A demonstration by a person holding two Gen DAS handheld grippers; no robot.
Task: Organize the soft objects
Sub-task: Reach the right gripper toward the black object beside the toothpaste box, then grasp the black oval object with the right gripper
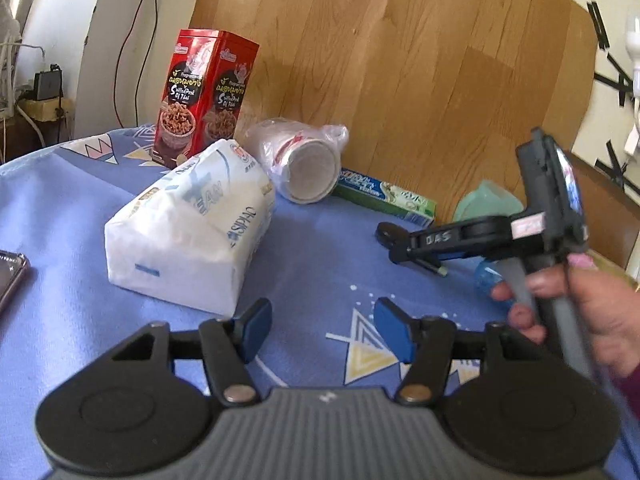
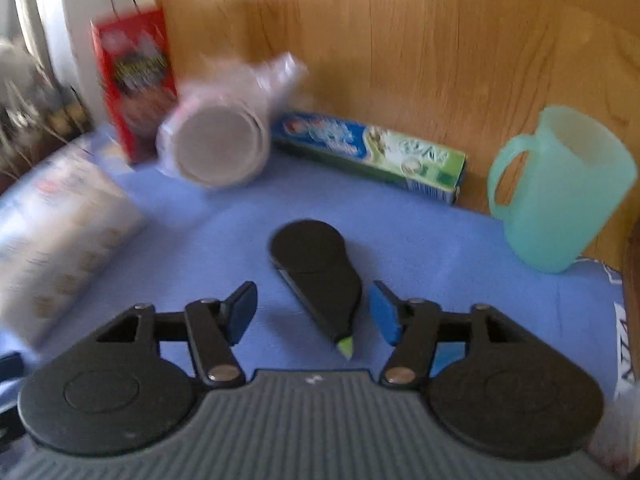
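We hold our left gripper (image 1: 322, 330) low in the middle of its picture with the fingers spread wide and nothing between them; our right gripper (image 2: 314, 312) is spread wide too, and it holds nothing.

The soft thing we want is the white pack of tissues (image 1: 192, 228); it lies on the blue cloth (image 1: 312, 248) at middle left, just past our left fingers; in the right view it is a blur at the far left.

A black marker (image 2: 316, 272) with a green tip lies on the cloth between our right fingers, not pinched; if we squeeze now we may grab that hard pen and not a soft thing.

The wrapped stack of cups (image 1: 300, 164) lies on its side just behind the pack; a push on the pack could make it roll.

The red box (image 1: 204, 96) stands tall at upper left; a bump could tip it.

The right picture is blurry, so our aim could be off; the green jug (image 2: 556, 192) at the right could get knocked.
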